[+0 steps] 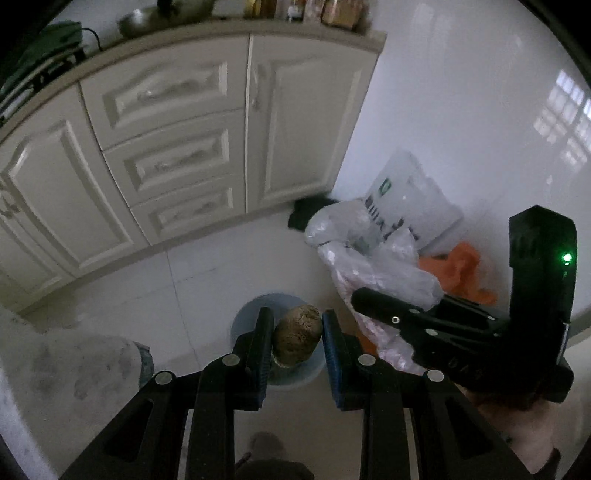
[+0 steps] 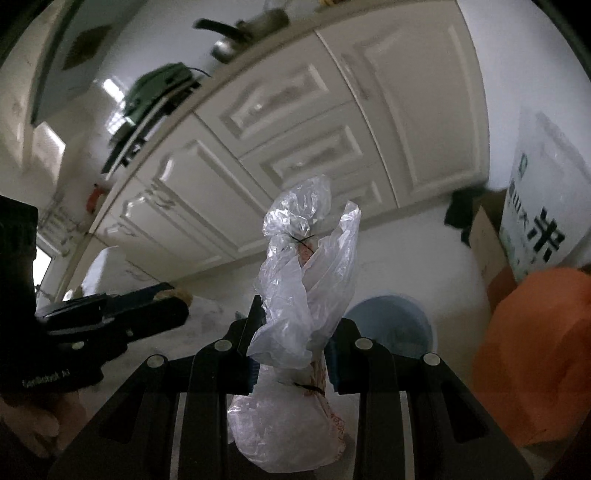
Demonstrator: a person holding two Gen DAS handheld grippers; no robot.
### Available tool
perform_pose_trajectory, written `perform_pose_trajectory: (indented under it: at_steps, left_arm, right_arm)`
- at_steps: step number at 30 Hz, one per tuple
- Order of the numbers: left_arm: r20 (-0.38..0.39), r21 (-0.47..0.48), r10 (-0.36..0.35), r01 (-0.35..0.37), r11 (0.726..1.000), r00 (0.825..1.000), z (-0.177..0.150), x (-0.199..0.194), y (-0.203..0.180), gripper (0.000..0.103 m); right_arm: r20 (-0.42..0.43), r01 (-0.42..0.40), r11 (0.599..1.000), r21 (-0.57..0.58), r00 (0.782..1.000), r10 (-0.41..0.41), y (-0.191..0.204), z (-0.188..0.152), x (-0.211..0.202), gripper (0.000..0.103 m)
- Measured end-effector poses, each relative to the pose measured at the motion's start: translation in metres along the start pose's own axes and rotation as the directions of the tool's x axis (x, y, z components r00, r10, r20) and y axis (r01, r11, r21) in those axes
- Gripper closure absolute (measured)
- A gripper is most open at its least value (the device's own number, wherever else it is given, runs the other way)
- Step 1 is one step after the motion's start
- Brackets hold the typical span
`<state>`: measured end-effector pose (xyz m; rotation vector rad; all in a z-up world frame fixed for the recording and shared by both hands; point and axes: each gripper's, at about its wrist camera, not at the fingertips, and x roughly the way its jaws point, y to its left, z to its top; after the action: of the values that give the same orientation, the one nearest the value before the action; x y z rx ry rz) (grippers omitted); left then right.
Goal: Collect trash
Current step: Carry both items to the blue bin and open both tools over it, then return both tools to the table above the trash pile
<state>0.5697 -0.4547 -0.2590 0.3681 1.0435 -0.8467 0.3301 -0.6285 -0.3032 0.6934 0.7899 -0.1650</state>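
Two grips | left gripper [image 1: 297, 341] clamps brown lump [image 1: 296, 339] above blue bin [image 1: 243, 325] | right gripper [image 2: 291, 339] pinches clear plastic bag [image 2: 303, 280]

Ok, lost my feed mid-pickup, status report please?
Left gripper shut on brown lump, above blue bin. Right gripper shut on clear plastic bag. Bin unobstructed.

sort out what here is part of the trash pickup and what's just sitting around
Part of the job:
- brown lump held in the left tongs
- clear plastic bag held in the right tongs
- blue bin on the floor

Just lying about:
- white cabinets
- printed sack
- orange bag
- metal bowl on the counter
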Motion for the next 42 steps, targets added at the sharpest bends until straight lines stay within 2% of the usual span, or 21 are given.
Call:
perform_pose_trajectory:
  at_steps: [4,6,8,10,13,15,17,22,24,27,33,38,42]
  left_arm:
    - [-0.092,-0.014,0.018,-0.019,1.0,0.996,0.023,0.045,0.002,0.076]
    - [-0.128,-0.033,0.04,-0.045,0.998,0.991,0.038,0.066,0.003,0.042]
    - [-0.119,-0.064,0.051,-0.059,0.996,0.992,0.051,0.077,0.006,0.026]
    - [-0.114,-0.072,0.057,-0.066,0.995,0.992,0.06,0.086,0.004,0.023]
    - [-0.104,-0.079,0.082,-0.091,0.993,0.991,0.062,0.083,0.004,0.014]
    - [-0.085,-0.089,0.098,-0.105,0.99,0.992,0.057,0.075,0.003,0.01]
    - [-0.057,-0.093,0.123,-0.128,0.987,0.991,0.055,0.065,-0.001,0.005]
    - [0.031,-0.092,0.133,-0.13,0.987,0.991,0.018,0.005,-0.015,0.004]
    - [0.076,-0.094,0.117,-0.11,0.989,0.99,0.007,-0.017,-0.018,0.003]
    - [0.134,-0.101,0.115,-0.102,0.99,0.984,-0.014,-0.054,-0.019,0.003]
    - [0.271,-0.129,0.111,-0.078,0.989,0.956,-0.074,-0.141,-0.004,0.001]
    - [0.347,-0.174,0.133,-0.076,0.982,0.928,-0.132,-0.215,0.016,0.001]
    - [0.4,-0.214,0.179,-0.098,0.972,0.899,-0.183,-0.27,0.03,0.001]
  right_arm:
    - [-0.049,0.033,0.998,0.056,0.998,-0.03,-0.024,0.004,0.034,0.07]
    - [-0.071,0.043,0.995,0.085,0.997,-0.037,-0.035,0.002,0.045,0.054]
    - [-0.08,0.055,0.993,0.108,0.996,-0.047,-0.044,-0.001,0.049,0.046]
    - [-0.084,0.064,0.99,0.123,0.995,-0.054,-0.049,-0.004,0.048,0.044]
    - [-0.076,0.074,0.986,0.148,0.995,-0.063,-0.055,-0.008,0.04,0.03]
    - [-0.07,0.086,0.984,0.156,0.995,-0.076,-0.057,-0.01,0.034,0.012]
    - [-0.057,0.101,0.98,0.169,0.994,-0.093,-0.056,-0.011,0.024,0.0]
    - [-0.029,0.131,0.975,0.179,0.991,-0.127,-0.044,-0.013,-0.005,0.0]
    - [-0.016,0.129,0.977,0.17,0.992,-0.128,-0.035,-0.013,-0.016,0.0]
    - [0.004,0.125,0.982,0.143,0.992,-0.127,-0.015,-0.013,-0.033,0.0]
    - [0.059,0.101,0.992,0.074,0.993,-0.105,0.038,-0.01,-0.066,0.0]
    - [0.101,0.07,0.998,0.006,0.992,-0.07,0.099,-0.012,-0.089,0.0]
    - [0.127,0.034,0.997,-0.066,0.992,-0.026,0.154,-0.017,-0.104,0.0]
